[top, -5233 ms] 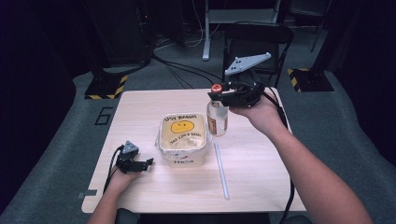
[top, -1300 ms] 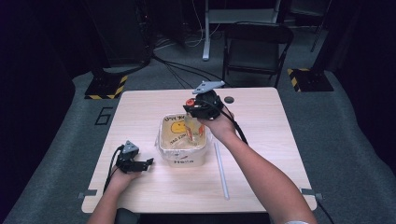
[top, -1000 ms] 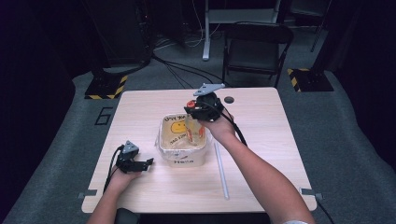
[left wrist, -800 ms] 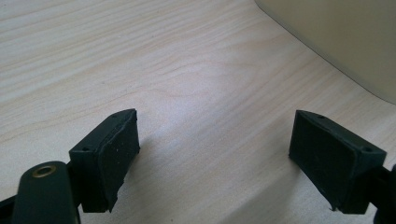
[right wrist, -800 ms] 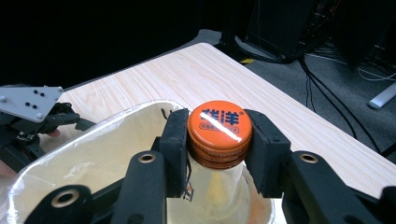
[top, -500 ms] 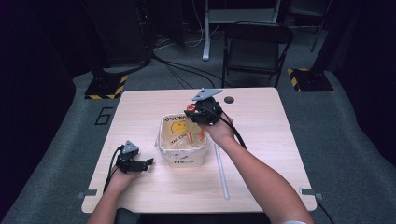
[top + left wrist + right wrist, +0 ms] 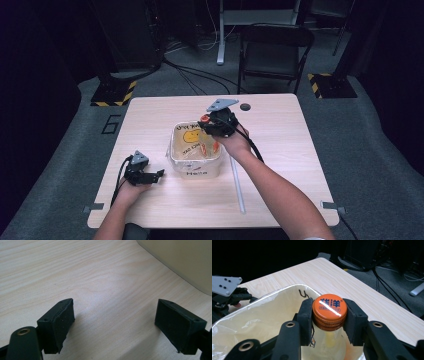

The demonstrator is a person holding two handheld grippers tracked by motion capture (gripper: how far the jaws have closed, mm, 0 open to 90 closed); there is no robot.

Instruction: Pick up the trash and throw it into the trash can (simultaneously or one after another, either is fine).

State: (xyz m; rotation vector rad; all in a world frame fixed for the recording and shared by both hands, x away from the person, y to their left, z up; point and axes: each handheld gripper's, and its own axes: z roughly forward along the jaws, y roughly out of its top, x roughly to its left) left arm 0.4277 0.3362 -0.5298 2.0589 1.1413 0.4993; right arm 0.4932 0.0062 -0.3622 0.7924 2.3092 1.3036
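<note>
A clear bottle [image 7: 210, 146] with an orange cap [image 7: 329, 307] stands tilted inside the white lined bin [image 7: 196, 171] at its far right corner. My right gripper [image 7: 214, 124] is shut on the bottle's neck just under the cap, one pad [image 7: 305, 315] on each side. The bin bears a yellow smiley face and dark lettering. My left gripper [image 7: 159, 174] rests on the table to the left of the bin, open with nothing between its pads [image 7: 62, 322]. The bin's wall [image 7: 185, 260] lies ahead and to the right of it.
A thin white rod [image 7: 237, 185] lies on the table right of the bin, pointing at the near edge. A dark round hole [image 7: 245, 106] sits near the far edge. A black chair [image 7: 275, 50] stands behind the table.
Five seconds ago the right gripper held the bottle upright on the table right of the bin. It has carried it over the rim into the bin; during the last second it barely shifted. Left gripper still.
</note>
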